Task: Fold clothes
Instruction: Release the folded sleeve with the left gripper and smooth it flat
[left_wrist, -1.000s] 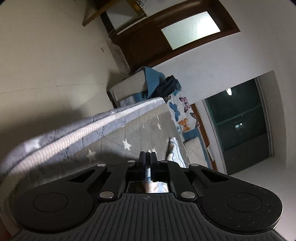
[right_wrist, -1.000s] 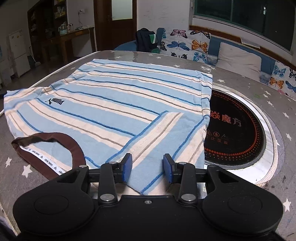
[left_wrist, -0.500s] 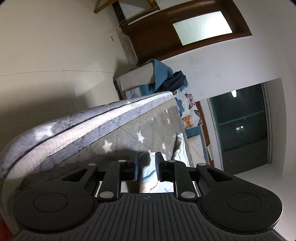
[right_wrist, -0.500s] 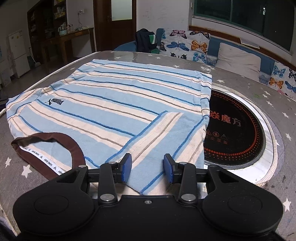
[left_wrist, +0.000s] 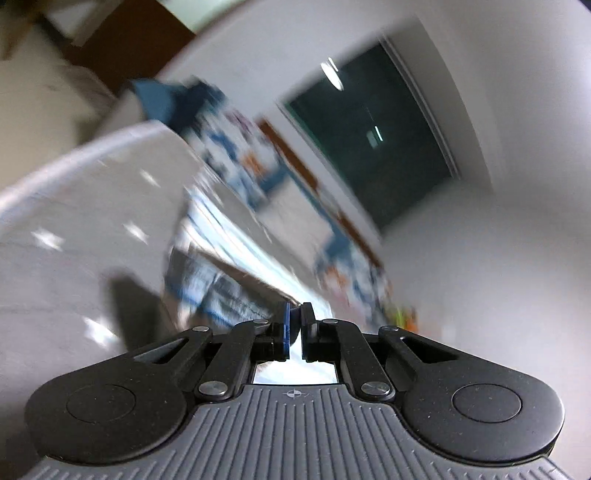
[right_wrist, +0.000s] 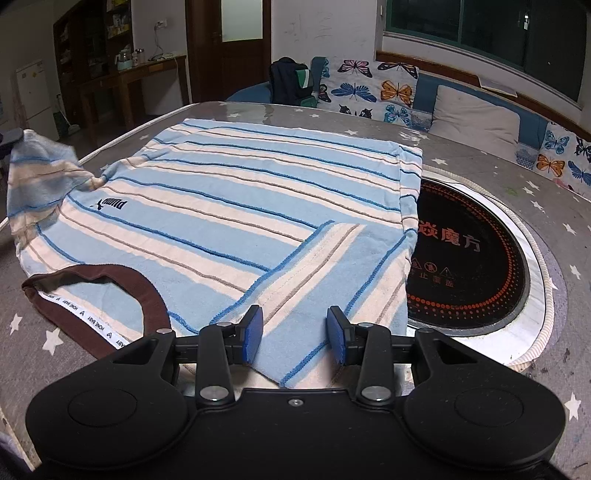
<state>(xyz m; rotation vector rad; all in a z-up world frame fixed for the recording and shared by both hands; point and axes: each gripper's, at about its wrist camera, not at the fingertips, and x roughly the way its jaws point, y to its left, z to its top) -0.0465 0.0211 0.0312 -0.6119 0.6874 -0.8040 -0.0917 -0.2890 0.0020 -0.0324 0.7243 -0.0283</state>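
A light-blue and cream striped shirt (right_wrist: 236, 206) with a brown collar (right_wrist: 147, 299) lies flat on the star-print table (right_wrist: 554, 206). Its right sleeve (right_wrist: 325, 280) is folded inward over the body. Just above that sleeve's near corner, my right gripper (right_wrist: 295, 326) is open and holds nothing. The shirt's other sleeve (right_wrist: 37, 177) is raised off the table at the far left, its top meeting a dark shape at the frame edge. In the blurred left wrist view, my left gripper (left_wrist: 293, 325) is nearly closed on pale blue cloth, and striped fabric (left_wrist: 210, 284) hangs beside it.
A round black induction hob (right_wrist: 469, 258) is set into the table just right of the shirt. Behind the table are a butterfly-print sofa (right_wrist: 376, 88) with a dark backpack (right_wrist: 291, 83), a wooden door and a desk (right_wrist: 147, 74).
The left gripper opened, then closed on the far sleeve and lifted it off the table, its view swinging fast. The right gripper has not moved.
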